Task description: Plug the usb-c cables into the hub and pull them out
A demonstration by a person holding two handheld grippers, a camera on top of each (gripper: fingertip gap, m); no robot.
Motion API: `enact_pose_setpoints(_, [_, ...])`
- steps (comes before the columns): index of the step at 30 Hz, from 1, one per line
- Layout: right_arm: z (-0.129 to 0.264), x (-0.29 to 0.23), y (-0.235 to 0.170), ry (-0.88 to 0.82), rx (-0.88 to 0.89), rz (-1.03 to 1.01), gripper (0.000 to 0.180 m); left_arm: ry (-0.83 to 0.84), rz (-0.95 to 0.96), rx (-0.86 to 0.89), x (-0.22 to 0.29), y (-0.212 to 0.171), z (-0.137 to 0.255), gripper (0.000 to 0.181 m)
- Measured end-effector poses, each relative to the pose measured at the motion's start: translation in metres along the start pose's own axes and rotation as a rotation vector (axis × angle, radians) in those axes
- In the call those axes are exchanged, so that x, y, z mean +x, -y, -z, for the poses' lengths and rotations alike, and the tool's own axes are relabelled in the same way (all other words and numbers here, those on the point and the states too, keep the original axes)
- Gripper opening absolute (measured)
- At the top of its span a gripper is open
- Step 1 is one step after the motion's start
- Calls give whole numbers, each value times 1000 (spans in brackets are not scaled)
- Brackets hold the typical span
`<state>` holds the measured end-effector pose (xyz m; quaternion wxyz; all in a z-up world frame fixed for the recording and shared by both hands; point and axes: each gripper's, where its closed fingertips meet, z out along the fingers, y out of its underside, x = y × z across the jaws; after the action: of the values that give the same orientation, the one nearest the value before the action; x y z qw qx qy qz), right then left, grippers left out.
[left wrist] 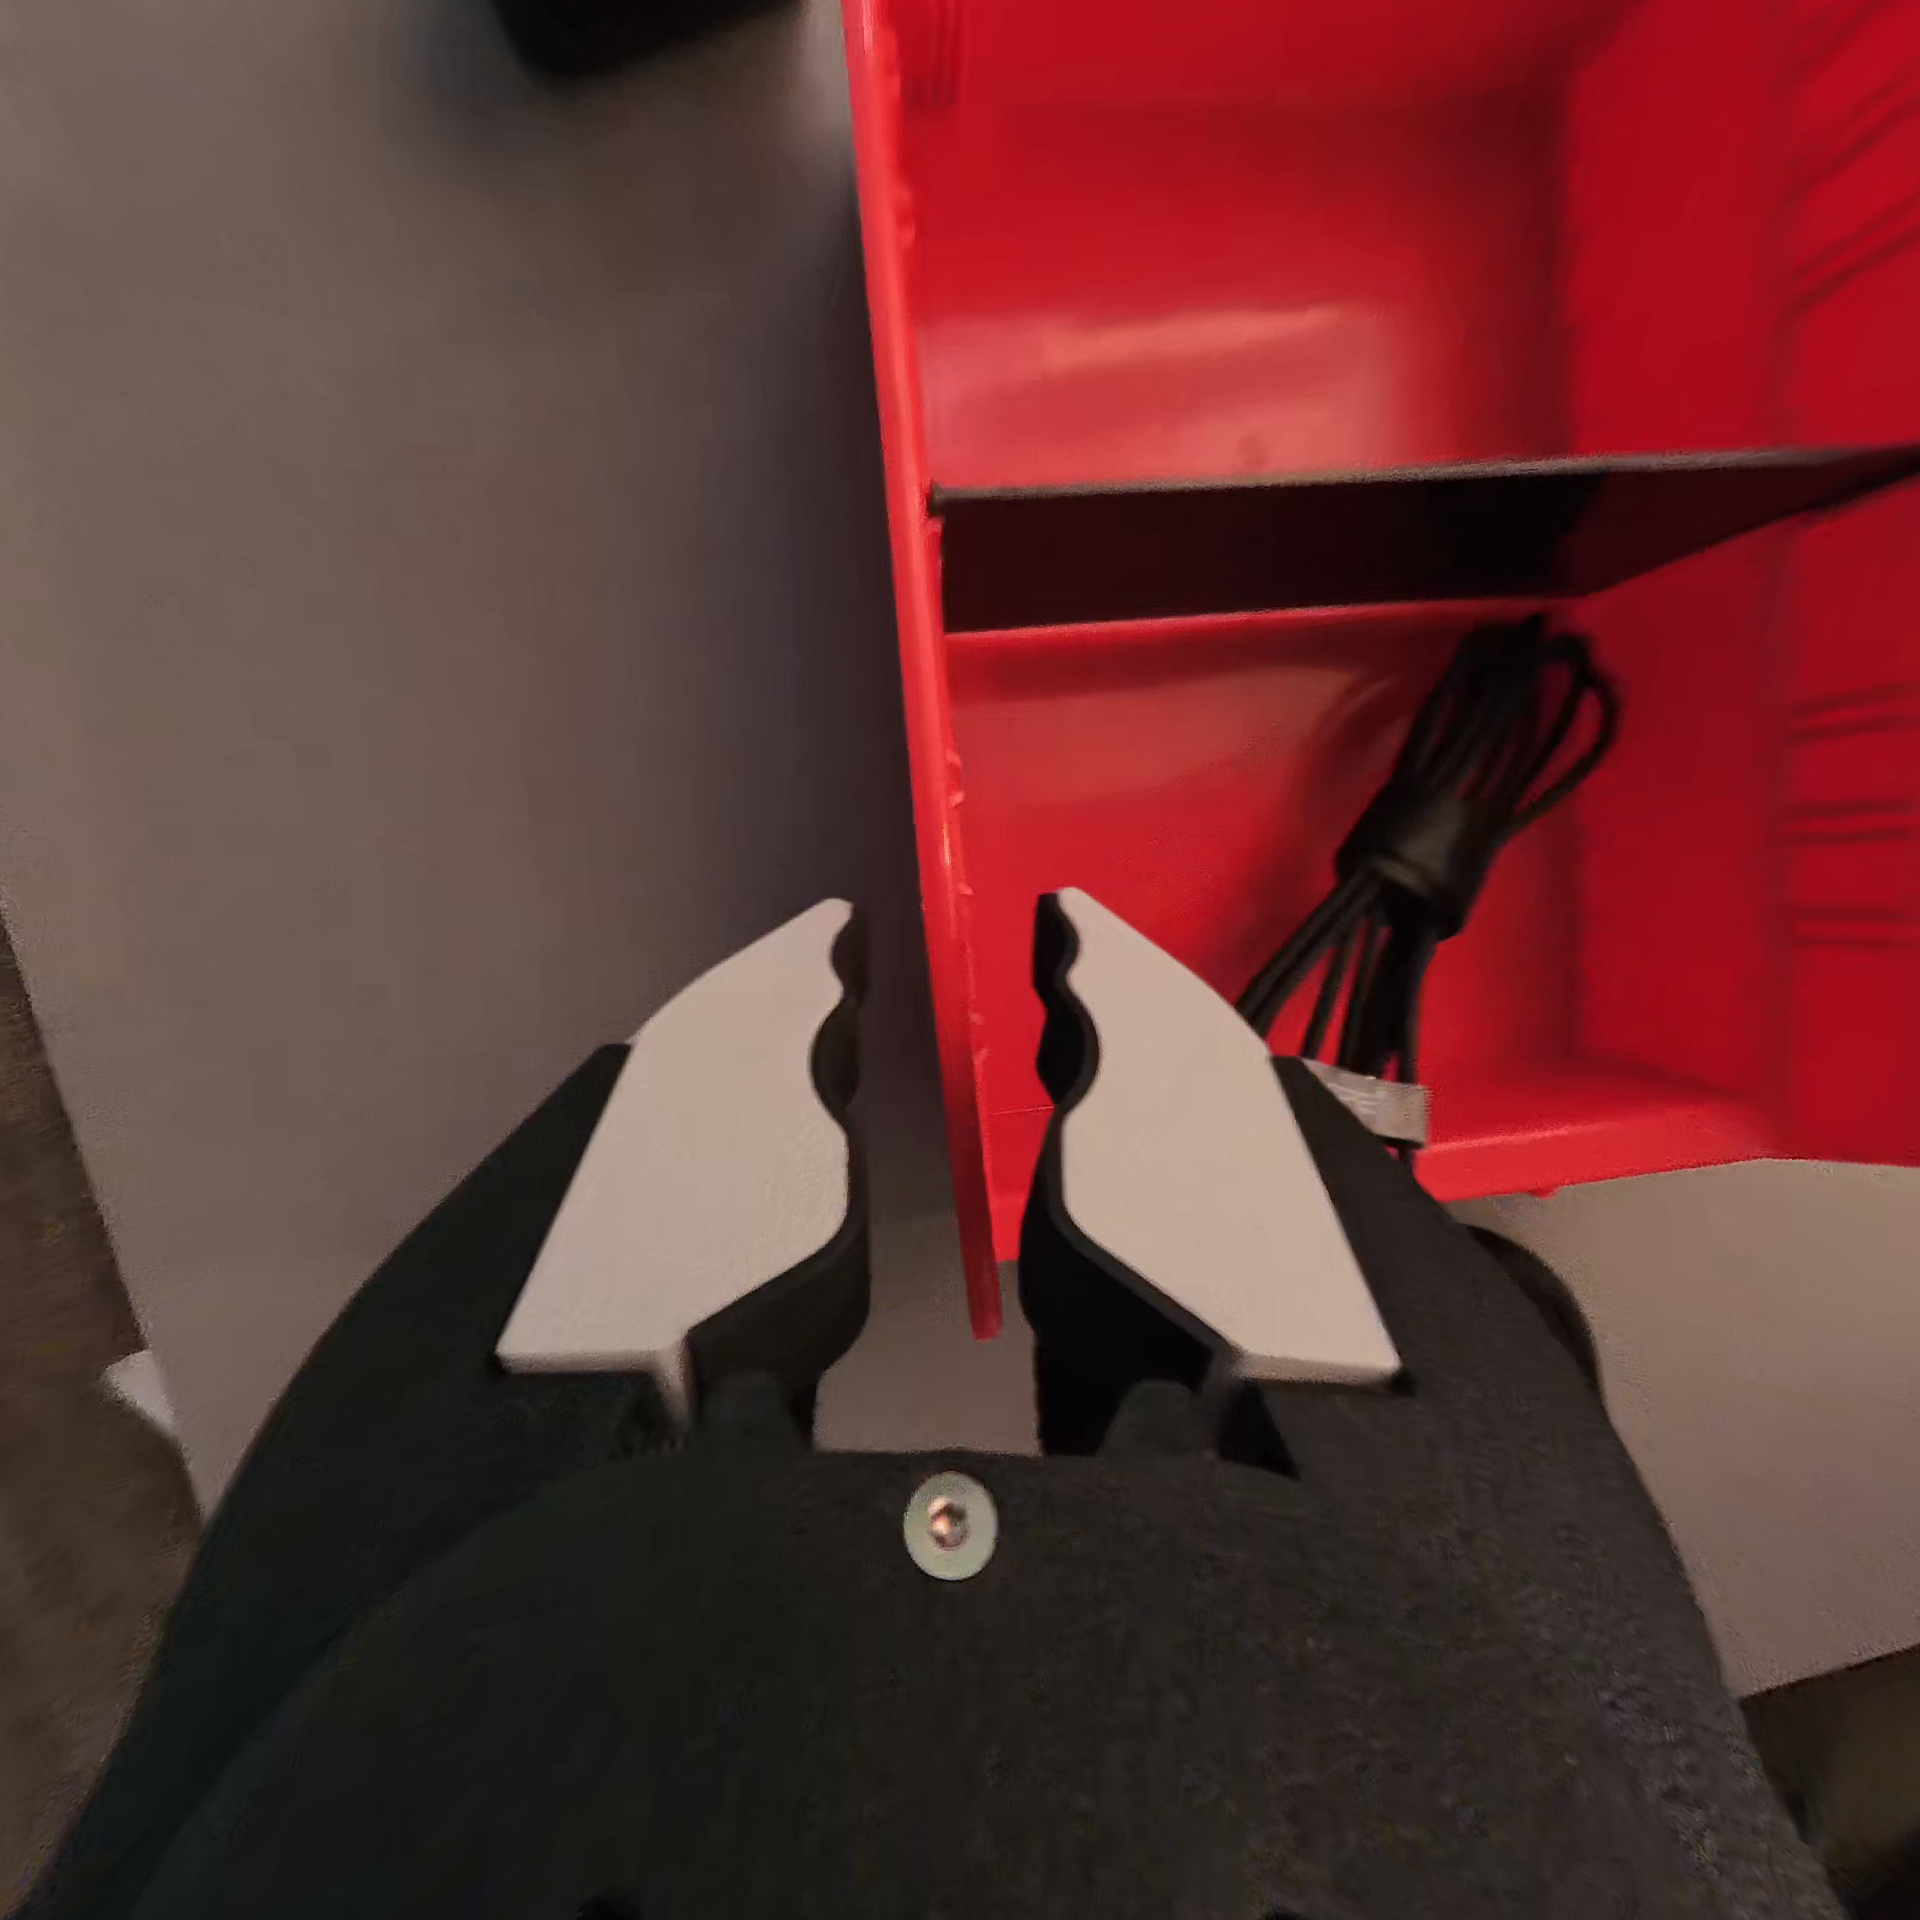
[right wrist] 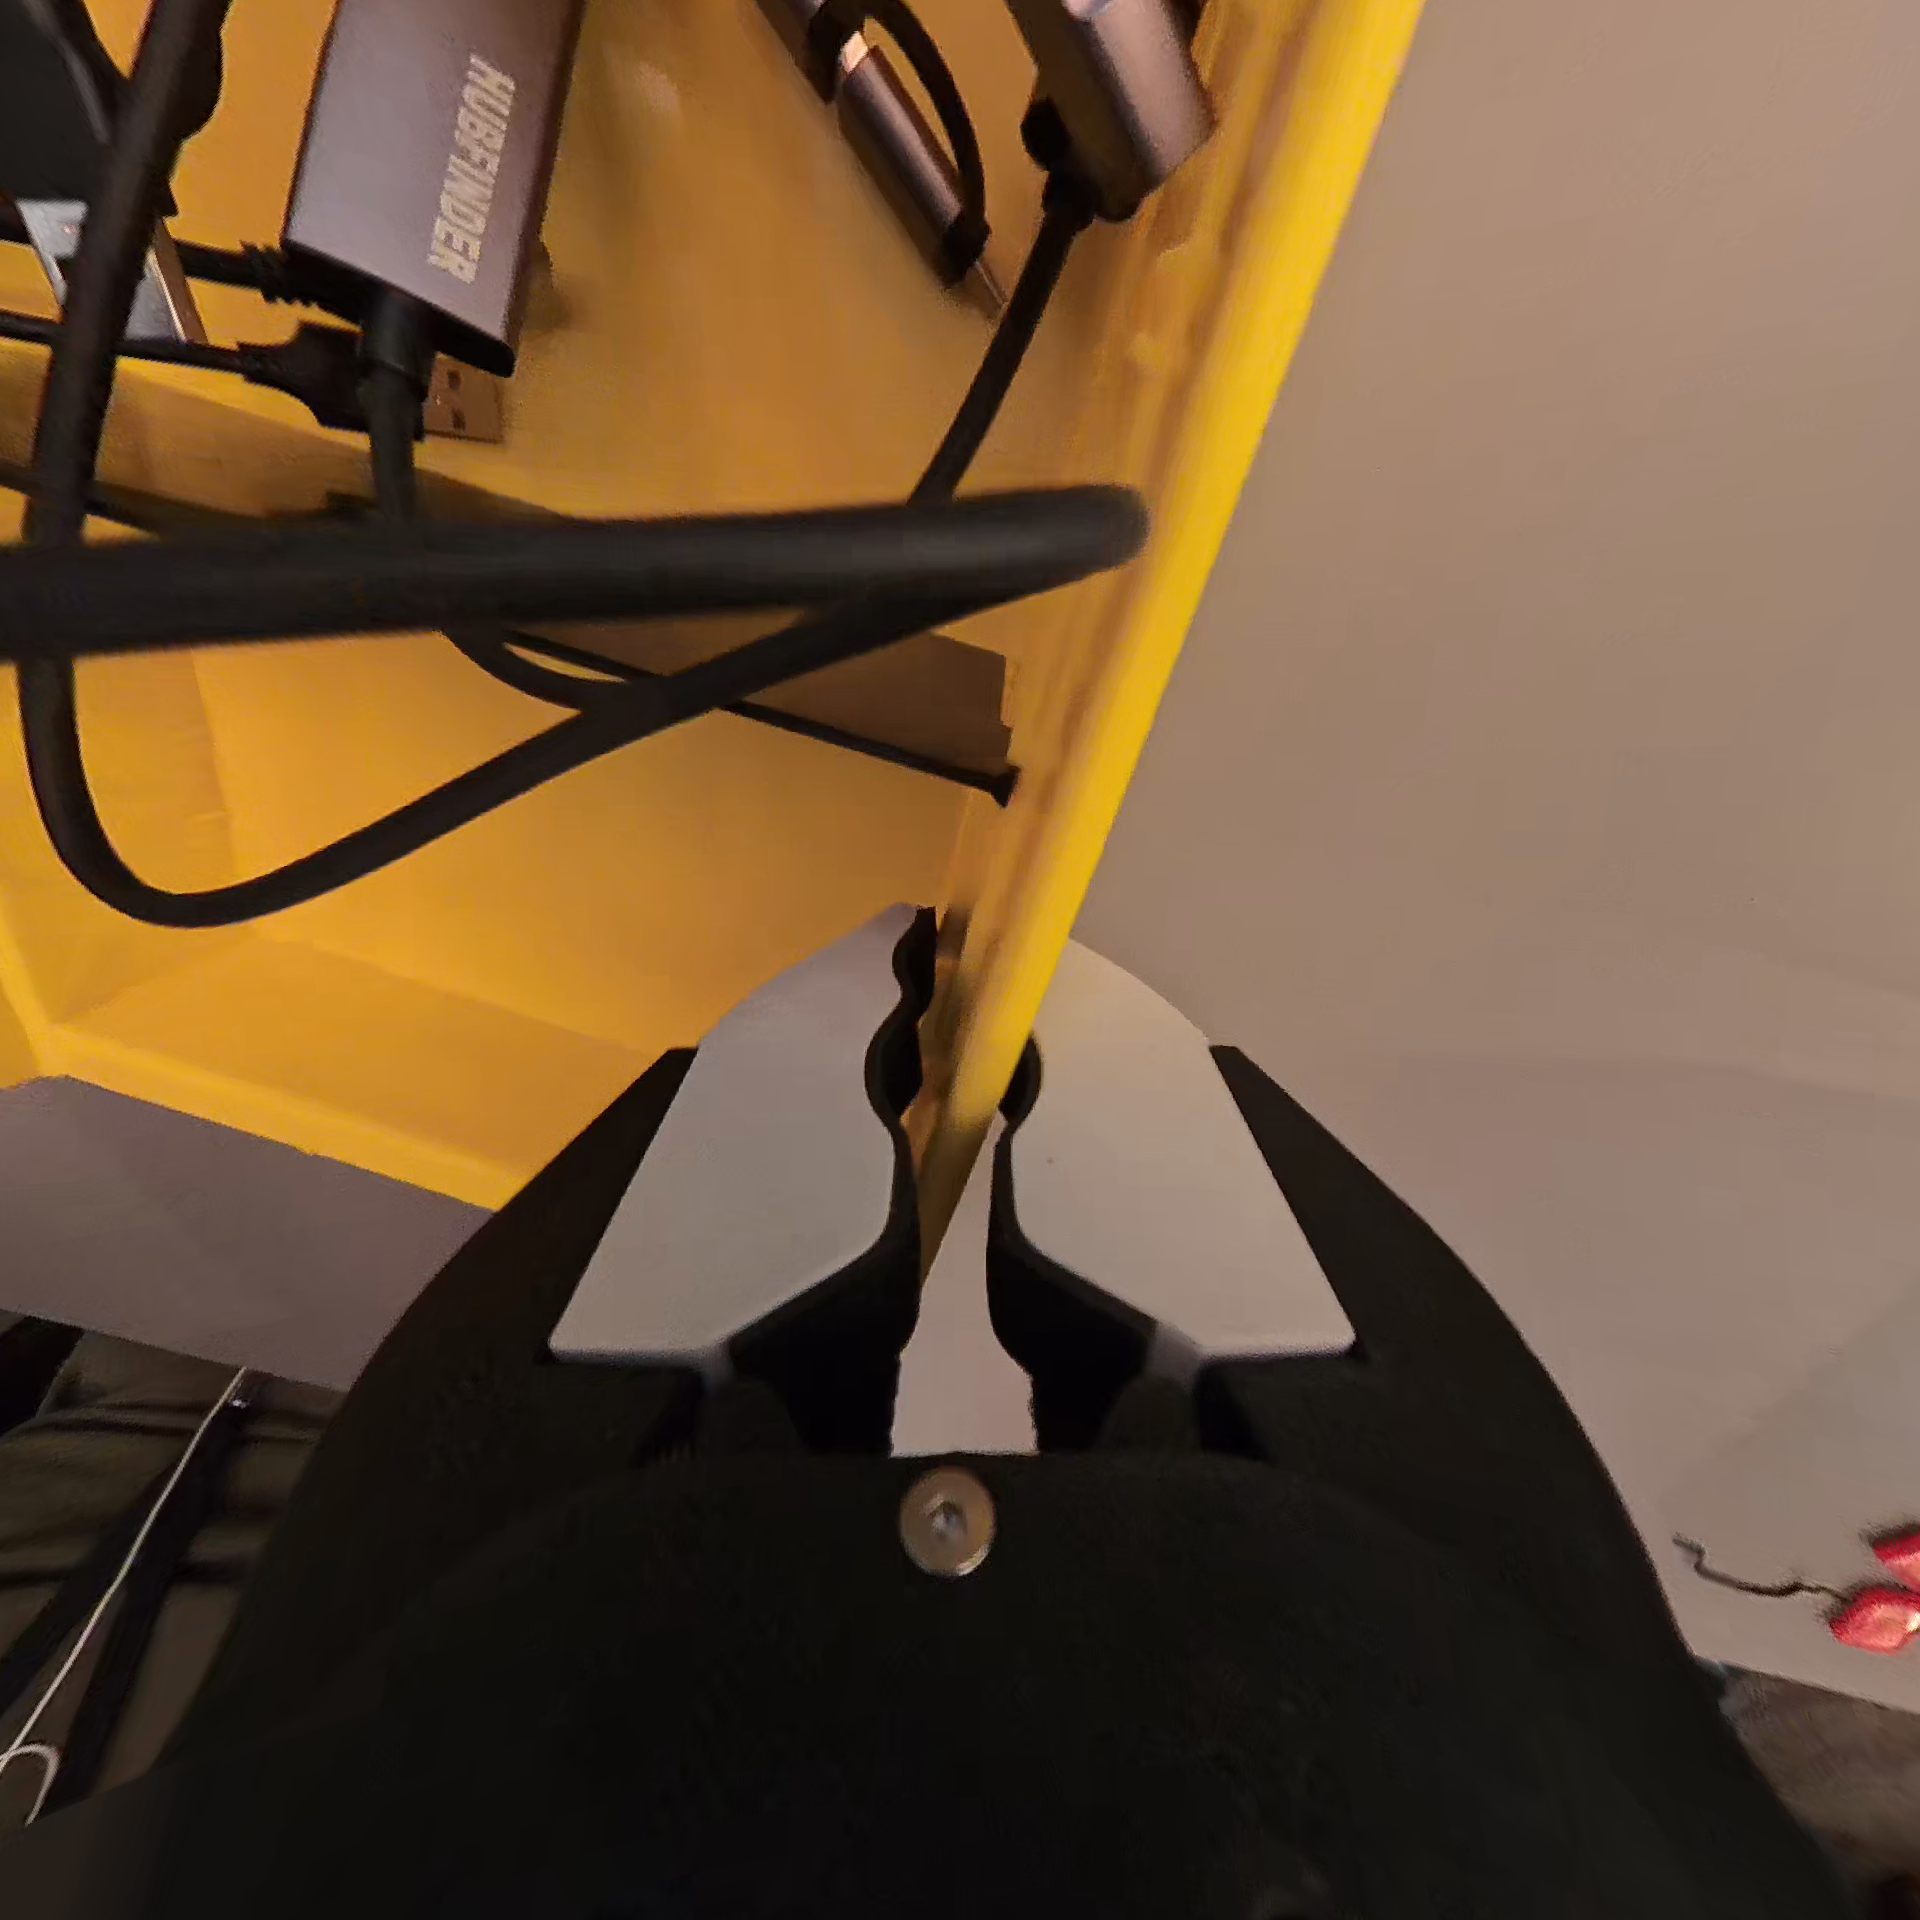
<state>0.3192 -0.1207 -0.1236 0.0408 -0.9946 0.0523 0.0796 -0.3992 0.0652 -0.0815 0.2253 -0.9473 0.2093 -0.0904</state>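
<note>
left gripper (left wrist: 945, 914) jaws parted; right gripper (right wrist: 982, 935) jaws clamped.

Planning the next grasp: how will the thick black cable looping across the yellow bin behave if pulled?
The thick black braided cable sags in loose curves, so it is probably floppy. It crosses thinner black cables, so tugging may drag them and the grey metal hub along.

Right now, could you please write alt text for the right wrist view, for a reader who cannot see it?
The right gripper is shut on the side wall of a yellow bin that rests on a pale table. Inside the bin lie grey hubs and looping black cables.
</note>
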Motion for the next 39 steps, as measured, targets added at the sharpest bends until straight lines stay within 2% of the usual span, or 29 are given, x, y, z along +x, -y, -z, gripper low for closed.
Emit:
enact_pose_setpoints(1, [-1, -5, 0, -2, -16, -6, 8, -3, -10, -28, 1, -4, -5, 14])
enact_pose_setpoints(2, [-1, -11, 0, -6, -31, -10, 8, 0, -12, -49, 2, -6, -8, 6])
enact_pose_setpoints(8, [-7, -51, 4, -16, -118, -27, 8, 47, -91, -71, 19, -11, -9, 8])
enact_pose_setpoints(11, [-11, -74, 11, -14, -131, -17, 9, 105, -125, -78, 37, -15, -10, 14])
enact_pose_setpoints(16, [-18, -109, 21, -27, -130, 34, 9, 309, -271, -155, 63, -27, -9, 30])
enact_pose_setpoints(22, [-25, -148, 30, -73, -115, 158, 19, 215, -292, -156, 120, -35, -11, 39])
enact_pose_setpoints(27, [-28, -158, 43, -80, -75, 205, 14, 283, -367, -180, 132, -37, -12, 42])
enact_pose_setpoints(31, [-28, -157, 47, -77, -71, 219, 15, 268, -384, -167, 137, -33, -11, 43])
enact_pose_setpoints(33, [-24, -156, 50, -79, -51, 212, 17, 264, -384, -121, 139, -24, -1, 37])
enact_pose_setpoints(39, [22, -153, 60, -155, 130, 212, 20, 333, -416, 254, 153, 51, 67, 53])
